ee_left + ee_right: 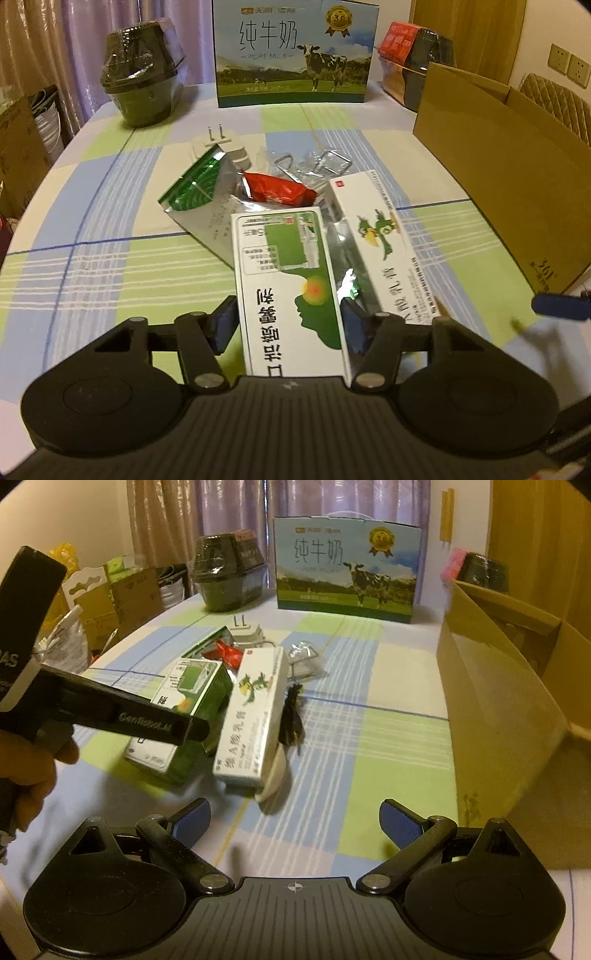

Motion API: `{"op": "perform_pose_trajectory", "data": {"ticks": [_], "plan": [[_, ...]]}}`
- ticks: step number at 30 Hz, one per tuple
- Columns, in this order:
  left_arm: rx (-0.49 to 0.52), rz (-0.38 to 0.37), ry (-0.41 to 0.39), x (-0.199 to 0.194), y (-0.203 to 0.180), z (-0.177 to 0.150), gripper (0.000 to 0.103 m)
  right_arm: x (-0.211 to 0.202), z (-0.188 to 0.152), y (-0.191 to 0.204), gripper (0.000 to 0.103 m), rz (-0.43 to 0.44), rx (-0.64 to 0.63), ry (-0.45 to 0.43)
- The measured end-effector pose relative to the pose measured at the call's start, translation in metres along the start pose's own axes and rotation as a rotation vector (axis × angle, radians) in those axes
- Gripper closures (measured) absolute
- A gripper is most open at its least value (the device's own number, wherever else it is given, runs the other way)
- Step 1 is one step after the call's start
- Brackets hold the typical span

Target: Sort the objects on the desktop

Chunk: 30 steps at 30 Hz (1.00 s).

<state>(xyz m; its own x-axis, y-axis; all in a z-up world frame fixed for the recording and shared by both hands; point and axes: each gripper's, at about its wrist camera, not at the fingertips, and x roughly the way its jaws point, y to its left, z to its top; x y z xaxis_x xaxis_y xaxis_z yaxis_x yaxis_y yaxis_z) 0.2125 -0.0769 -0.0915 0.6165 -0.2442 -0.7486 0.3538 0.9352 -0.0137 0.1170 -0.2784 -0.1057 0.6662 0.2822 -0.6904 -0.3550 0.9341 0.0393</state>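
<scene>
The left gripper (288,325) has its jaws closed on the sides of a green-and-white rectangular carton with a head silhouette printed on it (288,280), its blue pads (225,325) pressed to both long edges. In the right wrist view this carton (184,701) sits tilted, with the left tool's black arm crossing in front of it. The right gripper (295,823) hangs over the checked blue, green and white tabletop (369,760) with its jaws spread wide and nothing between them.

Just beside the held carton lies a long white box with a green bird picture (384,236), resting on a crinkled silver foil pouch (207,199). Beyond them sit a small red wrapped packet (277,190), a white plug adapter (225,144) and a crumpled clear plastic wrapper (317,164).

An open brown cardboard box (498,192) stands at the right. At the far edge stands a blue milk carton case showing a cow (295,55), with a dark shrink-wrapped bowl stack (142,74) to its left.
</scene>
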Motion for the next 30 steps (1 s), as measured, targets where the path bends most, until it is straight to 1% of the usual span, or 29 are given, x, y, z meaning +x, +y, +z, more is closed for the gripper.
{"op": "perform_pose_trajectory", "data": {"ticks": [2, 6, 9, 14, 19, 21, 23, 24, 30], "plan": [[0.025, 0.009, 0.002, -0.004, 0.006, 0.0, 0.052, 0.003, 0.004, 0.004, 0.009, 0.003, -0.007, -0.014], [0.007, 0.019, -0.003, -0.012, 0.027, -0.002, 0.052, 0.014, 0.013, 0.015, 0.025, 0.023, -0.021, -0.03], [-0.019, 0.027, -0.015, -0.016, 0.039, -0.003, 0.052, 0.026, 0.02, 0.022, 0.033, 0.023, -0.015, -0.034], [-0.042, 0.005, -0.017, -0.017, 0.045, -0.005, 0.052, 0.041, 0.034, 0.03, 0.041, 0.007, -0.006, -0.043], [-0.045, -0.004, -0.017, -0.015, 0.044, -0.008, 0.052, 0.06, 0.046, 0.037, 0.049, -0.024, -0.02, -0.019], [-0.038, -0.003, -0.024, -0.014, 0.044, -0.007, 0.052, 0.066, 0.048, 0.038, 0.059, -0.033, -0.014, -0.007], [-0.034, 0.001, -0.03, -0.014, 0.044, -0.007, 0.052, 0.07, 0.049, 0.038, 0.065, -0.044, -0.013, 0.001], [-0.038, 0.0, -0.029, -0.014, 0.044, -0.007, 0.052, 0.07, 0.048, 0.038, 0.067, -0.046, -0.011, 0.0], [-0.017, 0.016, -0.001, -0.014, 0.04, -0.009, 0.052, 0.054, 0.043, 0.038, 0.068, -0.04, -0.005, 0.016]]}}
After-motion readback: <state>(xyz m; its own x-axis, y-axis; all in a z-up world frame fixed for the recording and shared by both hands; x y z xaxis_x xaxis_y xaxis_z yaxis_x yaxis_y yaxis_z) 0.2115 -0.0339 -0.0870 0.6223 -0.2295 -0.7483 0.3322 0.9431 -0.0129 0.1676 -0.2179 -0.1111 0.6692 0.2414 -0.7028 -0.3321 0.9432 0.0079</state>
